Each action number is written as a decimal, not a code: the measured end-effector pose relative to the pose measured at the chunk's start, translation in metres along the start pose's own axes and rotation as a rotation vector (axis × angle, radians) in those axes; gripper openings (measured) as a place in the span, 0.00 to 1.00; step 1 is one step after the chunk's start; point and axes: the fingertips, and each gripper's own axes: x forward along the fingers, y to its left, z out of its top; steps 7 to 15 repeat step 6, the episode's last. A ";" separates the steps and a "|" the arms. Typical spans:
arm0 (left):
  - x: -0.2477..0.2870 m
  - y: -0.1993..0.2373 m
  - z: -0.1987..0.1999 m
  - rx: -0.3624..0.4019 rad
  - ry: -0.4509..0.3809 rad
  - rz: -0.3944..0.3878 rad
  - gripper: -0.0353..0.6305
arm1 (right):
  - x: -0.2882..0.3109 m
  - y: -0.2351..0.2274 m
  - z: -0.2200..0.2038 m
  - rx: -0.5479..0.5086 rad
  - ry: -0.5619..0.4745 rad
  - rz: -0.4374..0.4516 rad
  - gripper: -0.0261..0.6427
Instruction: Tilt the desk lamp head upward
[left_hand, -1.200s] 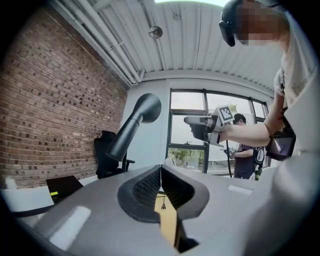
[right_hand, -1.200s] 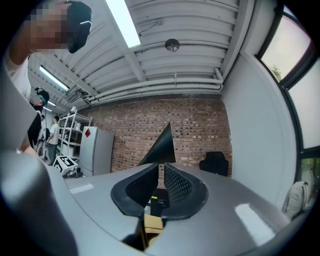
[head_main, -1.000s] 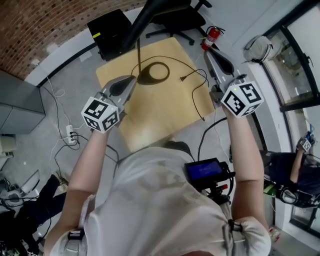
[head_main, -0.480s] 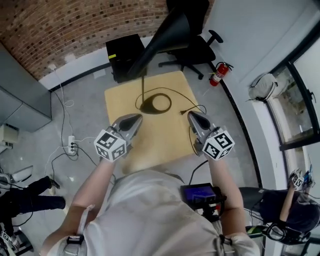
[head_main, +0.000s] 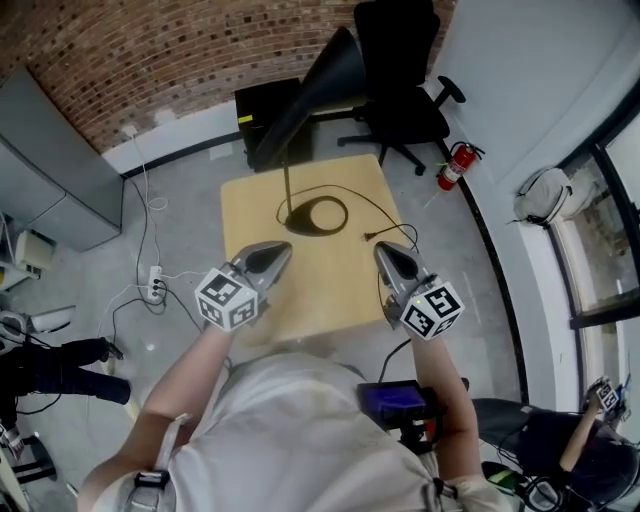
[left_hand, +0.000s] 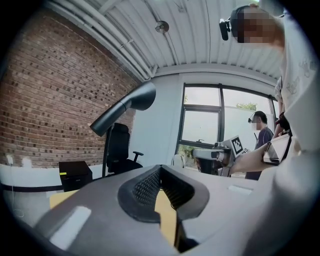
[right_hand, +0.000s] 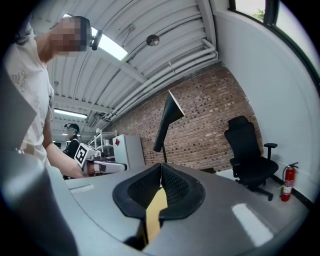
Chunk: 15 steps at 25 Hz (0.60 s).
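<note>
- One white power strip (head_main: 153, 285) is seen on the floor at the far left, with cables running from it.
- The left tongs (head_main: 278, 253) are held over the near left part of the desk (head_main: 325, 290). They are fully closed, pad against pad, and nothing is gripped. In the left gripper view (left_hand: 160, 169) only the pale desk top is seen below the meeting tips.
- The desk lamp stands at the far side of the desk, ahead of both tongs and well apart from them. Its dark base (head_main: 297, 218) rests on the wood, and a thin stem (head_main: 287, 190) rises from it to the long black lamp head (head_main: 315, 95), which is slanted. In the right gripper view the lamp head (right_hand: 167, 122) is seen with its wider end uppermost.
- A black cable (head_main: 375, 208) is looped beside the base and trails across the desk.
- The right tongs (head_main: 385, 252) are held over the near right part of the desk, likewise shut tight on nothing (right_hand: 161, 167).
- A black office chair (head_main: 400, 80) and a red fire extinguisher (head_main: 455, 165) are found beyond the desk, at the right.
</note>
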 end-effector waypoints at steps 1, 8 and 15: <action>0.001 -0.004 -0.001 0.001 0.003 0.003 0.06 | -0.003 -0.002 -0.001 0.006 -0.005 0.002 0.06; 0.005 -0.018 -0.009 0.004 0.010 0.022 0.06 | -0.014 -0.009 -0.010 0.022 0.003 0.020 0.06; 0.005 -0.018 -0.009 0.004 0.010 0.022 0.06 | -0.014 -0.009 -0.010 0.022 0.003 0.020 0.06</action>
